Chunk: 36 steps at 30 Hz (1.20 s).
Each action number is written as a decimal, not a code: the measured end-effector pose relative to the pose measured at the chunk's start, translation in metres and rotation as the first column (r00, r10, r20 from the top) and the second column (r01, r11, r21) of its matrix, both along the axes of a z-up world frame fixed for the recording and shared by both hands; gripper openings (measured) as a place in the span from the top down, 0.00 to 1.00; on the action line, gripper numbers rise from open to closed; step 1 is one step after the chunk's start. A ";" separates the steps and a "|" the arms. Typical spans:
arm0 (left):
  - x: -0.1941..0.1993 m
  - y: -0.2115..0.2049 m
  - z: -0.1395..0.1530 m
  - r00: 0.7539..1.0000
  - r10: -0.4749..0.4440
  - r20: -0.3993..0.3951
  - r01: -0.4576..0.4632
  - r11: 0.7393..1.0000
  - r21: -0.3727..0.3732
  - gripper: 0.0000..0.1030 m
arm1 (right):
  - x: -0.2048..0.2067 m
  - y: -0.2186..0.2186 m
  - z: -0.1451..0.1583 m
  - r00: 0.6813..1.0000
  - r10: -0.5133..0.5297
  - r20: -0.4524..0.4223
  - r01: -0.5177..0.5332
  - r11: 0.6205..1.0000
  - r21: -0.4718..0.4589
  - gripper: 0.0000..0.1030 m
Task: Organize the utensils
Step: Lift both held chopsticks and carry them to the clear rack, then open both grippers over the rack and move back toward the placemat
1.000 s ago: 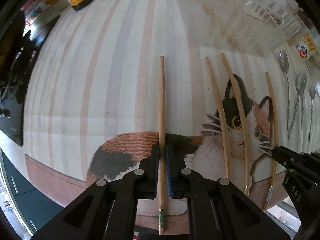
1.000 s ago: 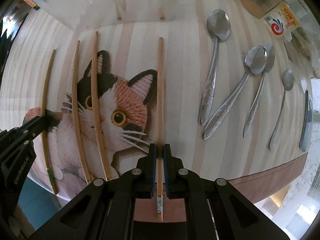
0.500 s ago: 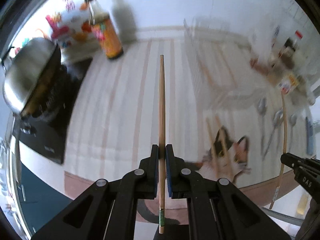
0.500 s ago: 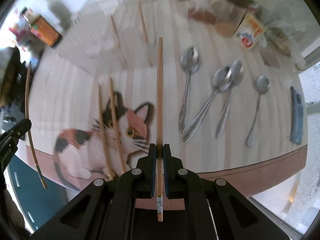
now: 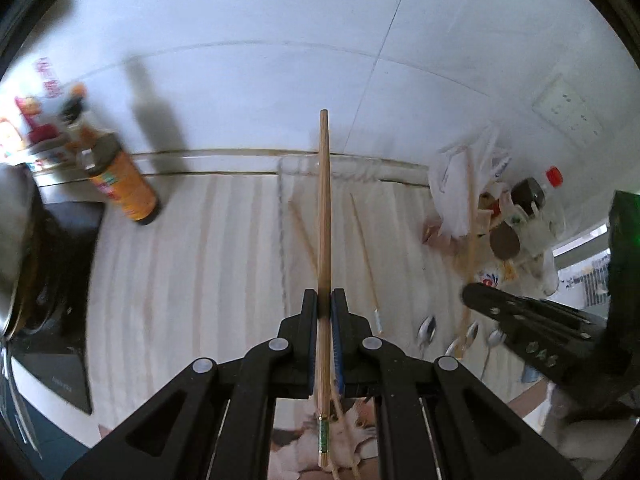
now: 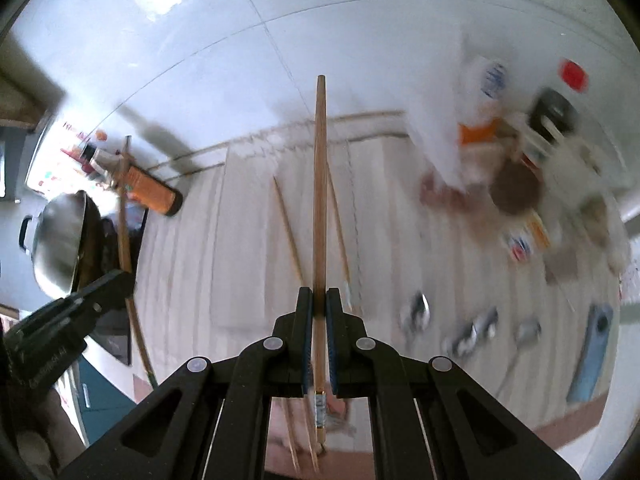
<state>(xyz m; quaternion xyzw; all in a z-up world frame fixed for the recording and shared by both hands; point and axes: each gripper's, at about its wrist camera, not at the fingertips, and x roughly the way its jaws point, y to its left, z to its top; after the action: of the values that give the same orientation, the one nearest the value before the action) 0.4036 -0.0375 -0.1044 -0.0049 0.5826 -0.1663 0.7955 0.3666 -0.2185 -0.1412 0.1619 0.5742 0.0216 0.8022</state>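
Observation:
My left gripper (image 5: 324,300) is shut on a wooden chopstick (image 5: 325,208) with a green band, held high above the striped cloth and pointing at the wall. My right gripper (image 6: 315,298) is shut on a second chopstick (image 6: 319,184) with a silver band, also lifted. Each gripper shows in the other's view, the right gripper (image 5: 468,294) at the right, the left gripper (image 6: 124,278) at the left. Two more chopsticks (image 5: 364,248) lie in a clear tray (image 5: 282,216) at the back. Several spoons (image 6: 416,312) lie on the cloth to the right.
An orange sauce bottle (image 5: 120,184) stands at the back left beside a steel wok (image 6: 60,236) on a black stove. Jars, packets and a plastic bag (image 5: 460,184) crowd the back right. A blue flat object (image 6: 592,356) lies at the far right. The white tiled wall is close ahead.
Both grippers have risen from the cat mat and tilted up, each lifting its chopstick. The view has swung from the mat to the back tray and wall.

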 end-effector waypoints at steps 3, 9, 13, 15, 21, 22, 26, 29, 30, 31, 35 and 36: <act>0.028 -0.009 -0.015 0.999 0.002 -0.047 -0.001 1.000 0.016 0.96 | 0.038 0.004 -0.014 0.999 0.021 -0.041 -0.022 1.000 -0.012 0.94; 0.057 -0.019 -0.037 0.990 0.010 -0.139 -0.008 1.000 0.014 0.94 | 0.089 0.014 -0.047 0.984 0.078 -0.160 -0.082 0.996 -0.021 0.93; 0.052 -0.011 -0.030 0.995 0.035 -0.097 -0.030 0.998 0.054 0.89 | 0.089 0.012 -0.054 0.982 0.080 -0.171 -0.082 0.997 -0.009 0.74; 0.045 -0.001 -0.025 0.997 0.051 -0.062 -0.047 0.997 0.066 0.81 | 0.079 0.007 -0.052 0.986 0.067 -0.154 -0.070 0.997 -0.016 0.74; -0.010 0.031 -0.022 0.988 0.128 0.088 -0.141 0.975 0.171 0.38 | 0.028 -0.012 -0.033 0.996 0.008 -0.086 -0.013 0.998 -0.055 0.74; -0.021 0.035 -0.026 0.985 0.136 0.102 -0.154 0.969 0.192 0.35 | 0.016 -0.015 -0.032 0.997 -0.005 -0.080 -0.001 0.998 -0.069 0.74; -0.060 0.051 -0.046 0.973 0.181 0.145 -0.212 0.950 0.230 0.12 | -0.024 -0.020 -0.040 0.996 -0.047 -0.069 0.041 0.995 -0.089 0.74; -0.081 0.056 -0.066 0.974 0.182 0.133 -0.210 0.948 0.238 0.11 | -0.051 -0.017 -0.053 0.995 -0.056 -0.085 0.049 0.995 -0.086 0.74; -0.085 0.056 -0.074 0.976 0.183 0.121 -0.208 0.946 0.249 0.11 | -0.061 -0.015 -0.060 0.994 -0.053 -0.098 0.045 0.996 -0.080 0.74; -0.093 0.058 -0.086 0.978 0.182 0.098 -0.201 0.947 0.252 0.11 | -0.068 -0.012 -0.066 0.993 -0.050 -0.111 0.041 0.996 -0.080 0.74; -0.114 0.061 -0.123 0.983 0.180 0.044 -0.184 0.934 0.307 0.11 | -0.092 0.008 -0.101 0.983 -0.026 -0.181 0.013 0.997 -0.070 0.74; -0.118 0.062 -0.130 0.983 0.181 0.037 -0.183 0.928 0.325 0.11 | -0.097 0.013 -0.108 0.981 -0.020 -0.194 0.007 0.998 -0.066 0.74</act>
<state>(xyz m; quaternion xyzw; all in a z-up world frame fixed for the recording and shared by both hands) 0.2851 0.0245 -0.2348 0.0738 0.5966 0.0069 0.7991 0.2692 -0.2055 -0.2495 0.1410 0.6491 -0.0183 0.7473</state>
